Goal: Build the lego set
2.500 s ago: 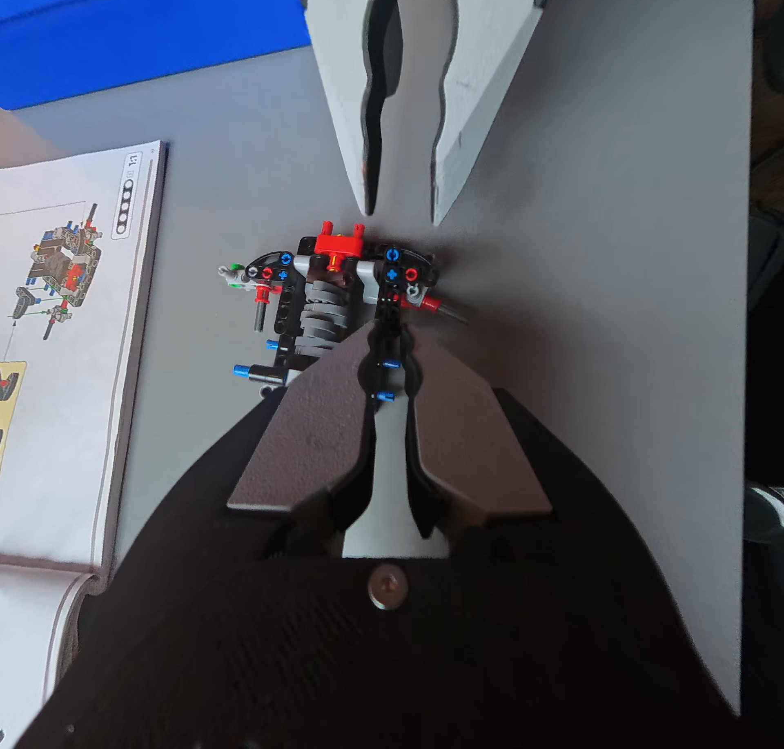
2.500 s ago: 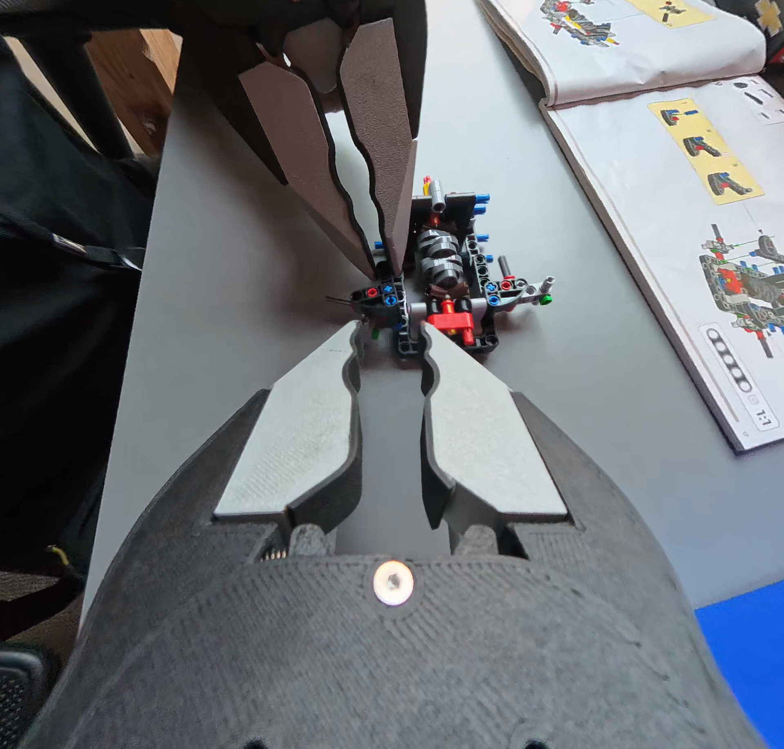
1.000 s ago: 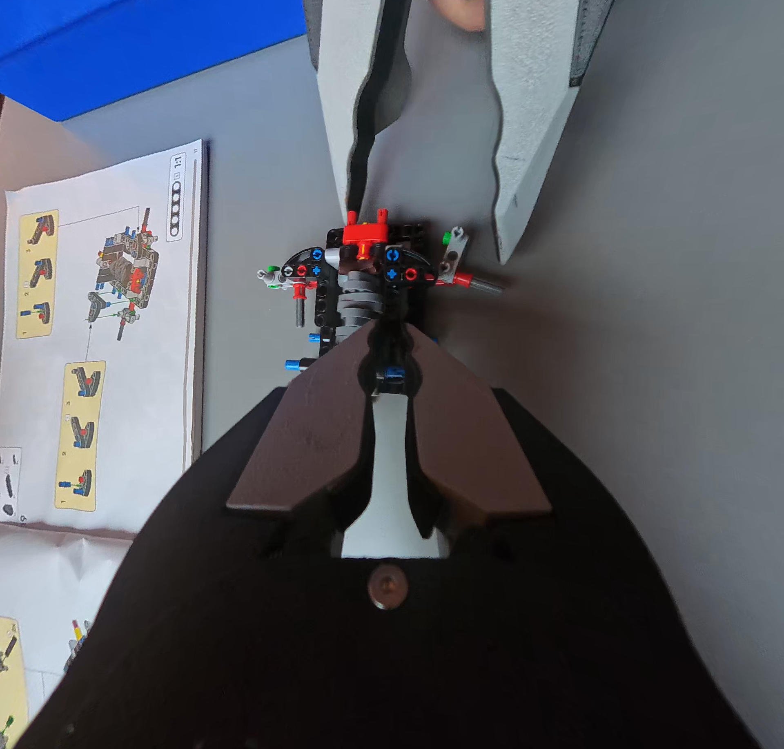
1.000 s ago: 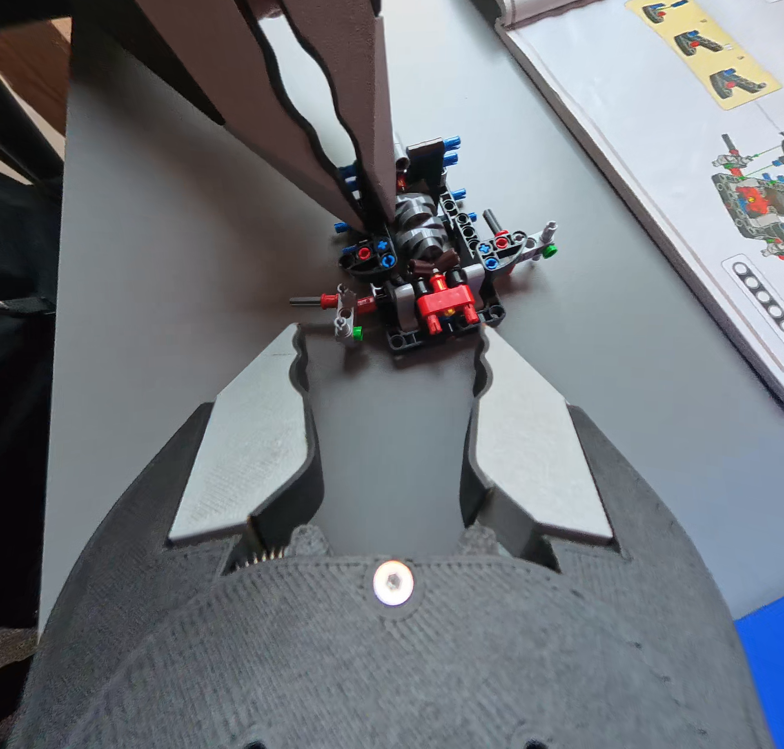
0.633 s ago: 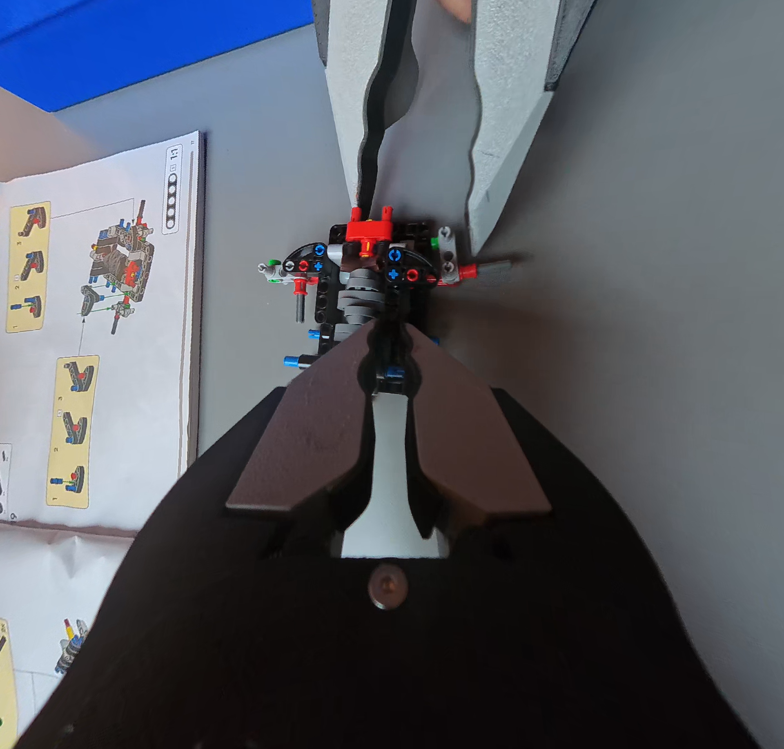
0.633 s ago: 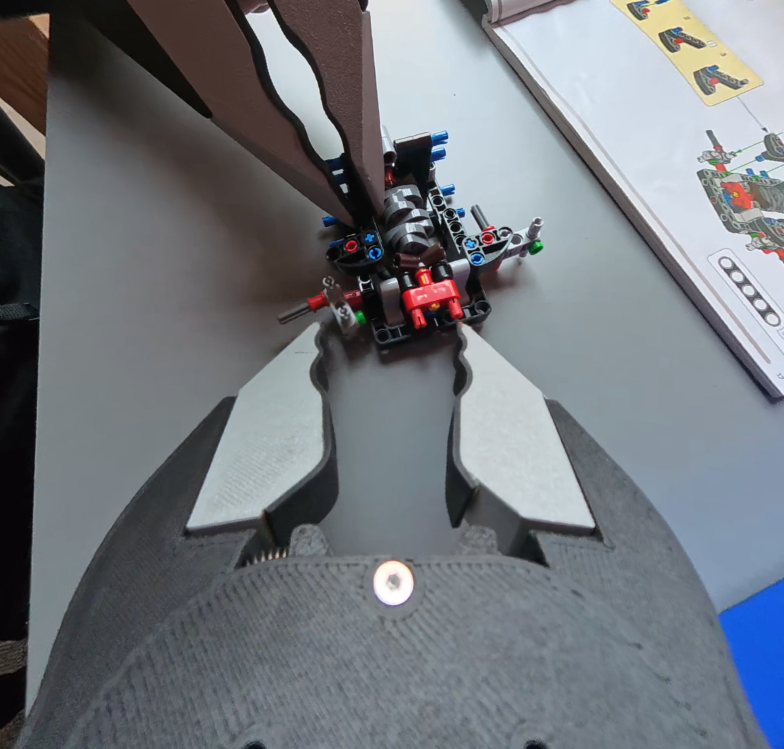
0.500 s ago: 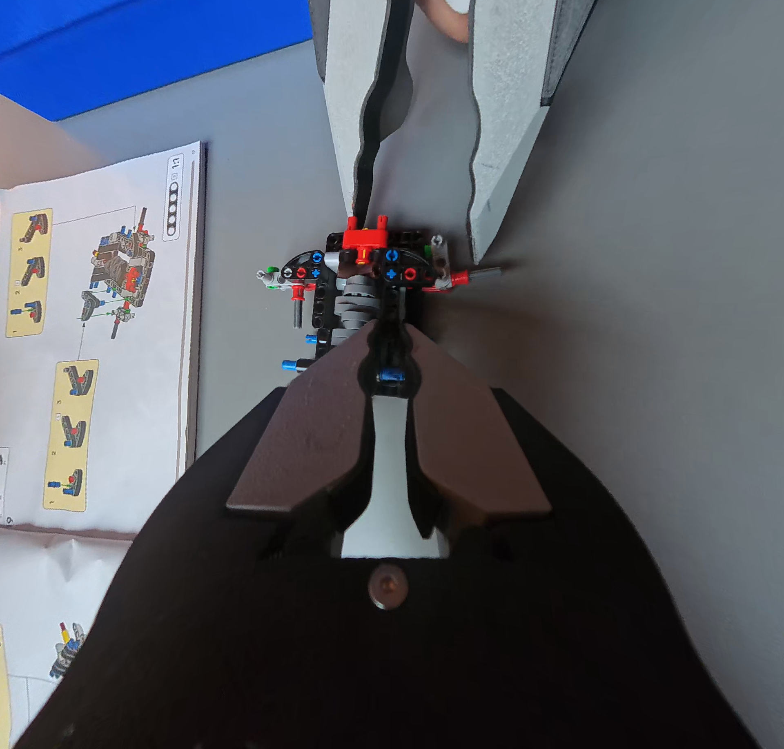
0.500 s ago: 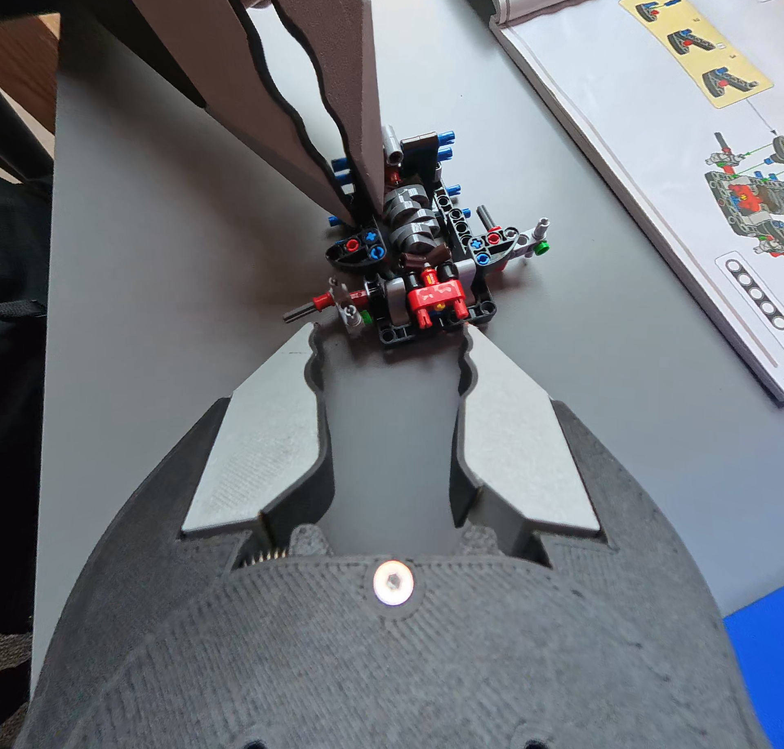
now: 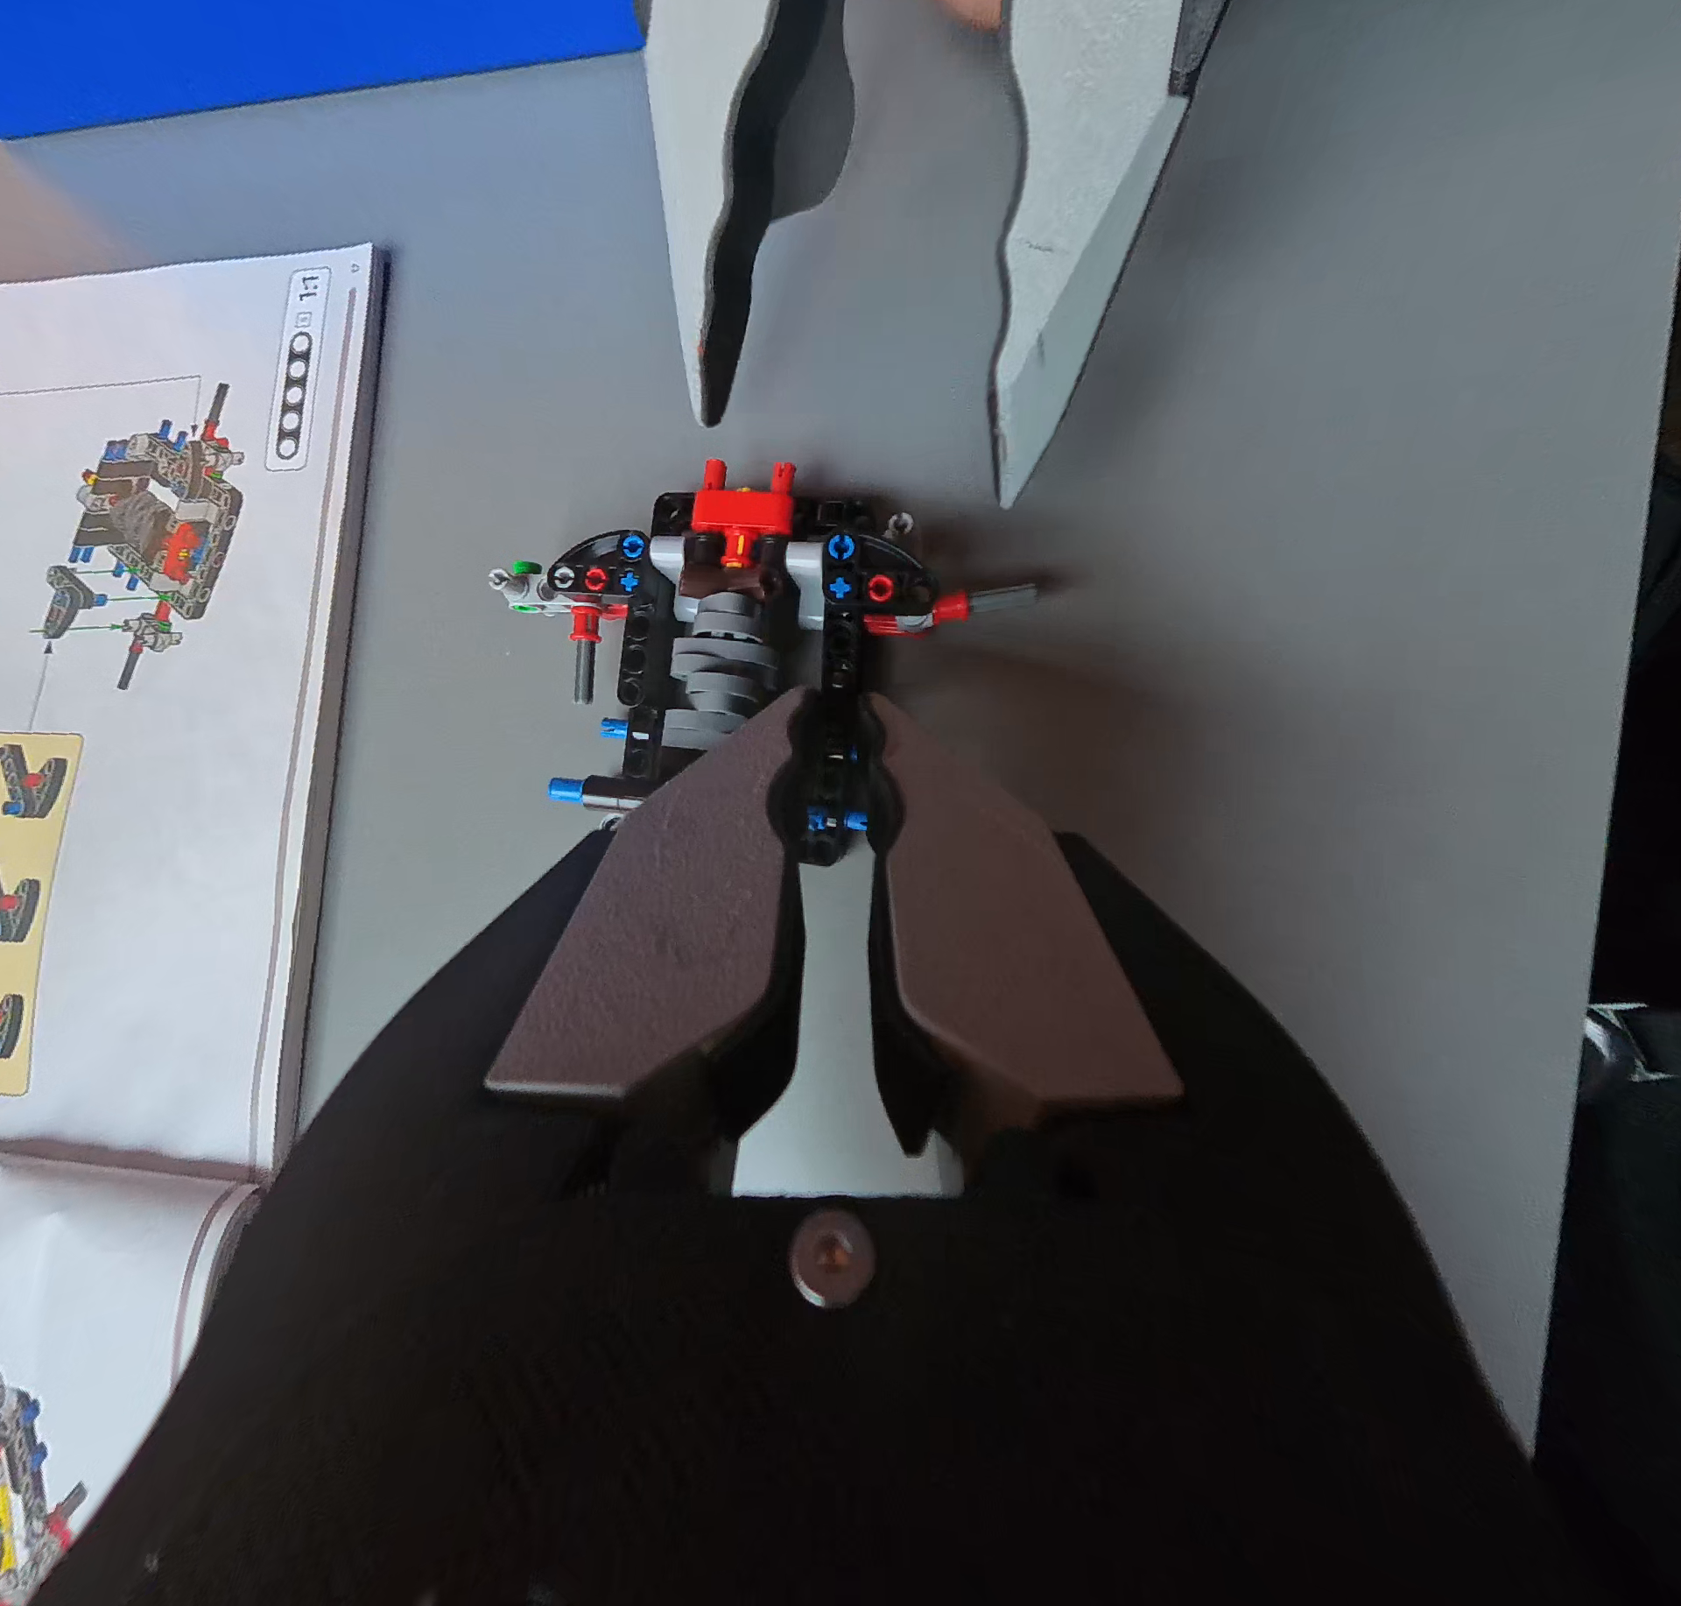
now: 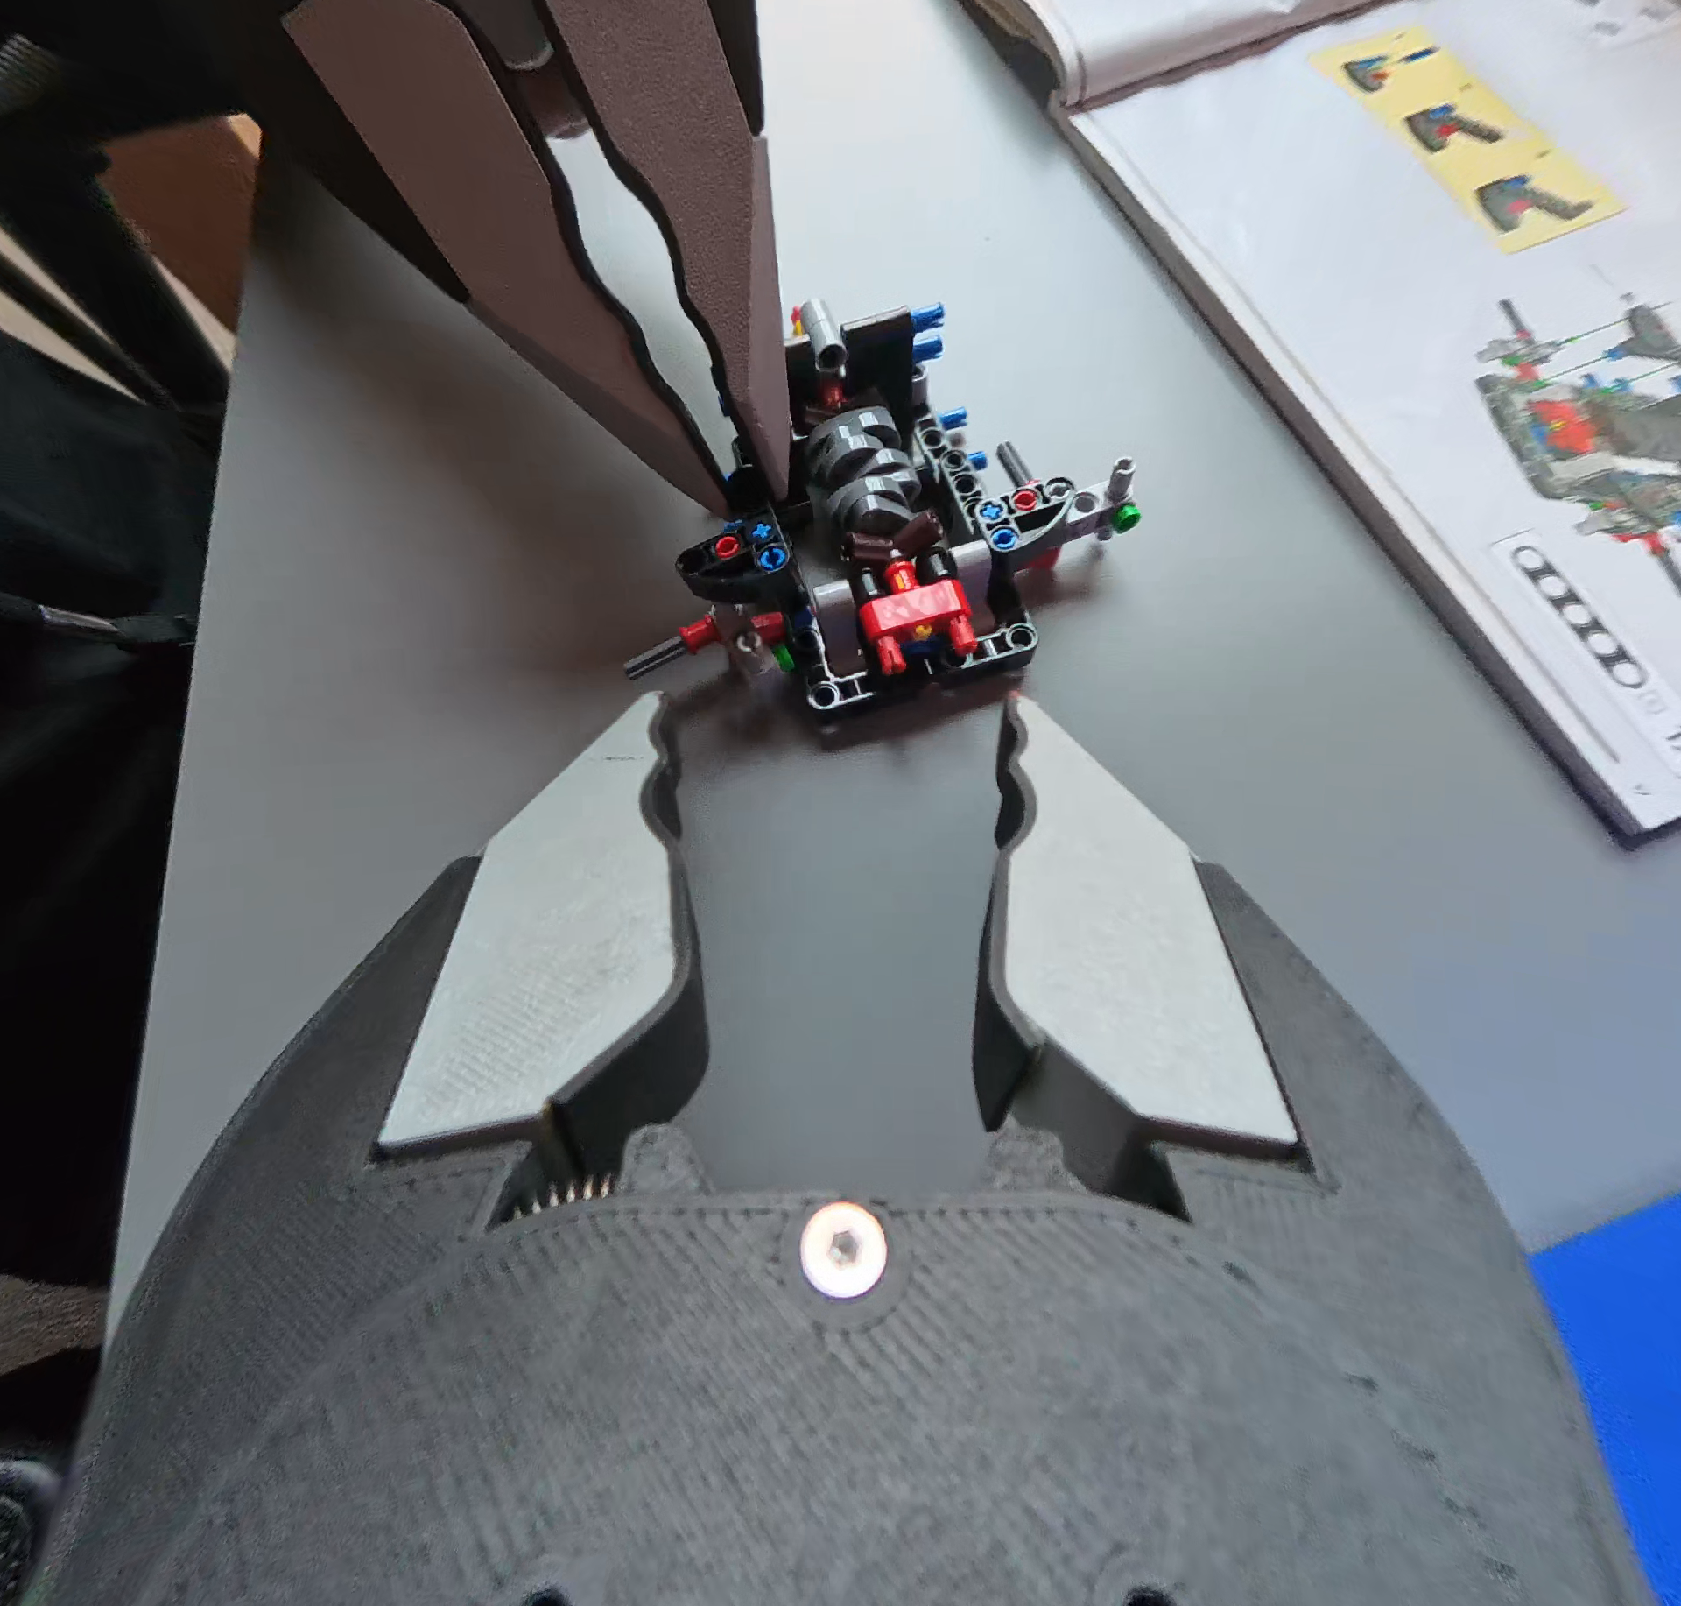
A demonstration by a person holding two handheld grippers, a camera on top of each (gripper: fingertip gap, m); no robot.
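Widening right gripper [image 10: 832, 712] fingers [image 10: 582, 907], backed off lego assembly [image 10: 873, 543].

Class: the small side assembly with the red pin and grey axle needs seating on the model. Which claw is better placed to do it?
Likely the right claw: open, empty, just short of the side assembly. The left claw is shut on the lego model's black beam, steadying it.
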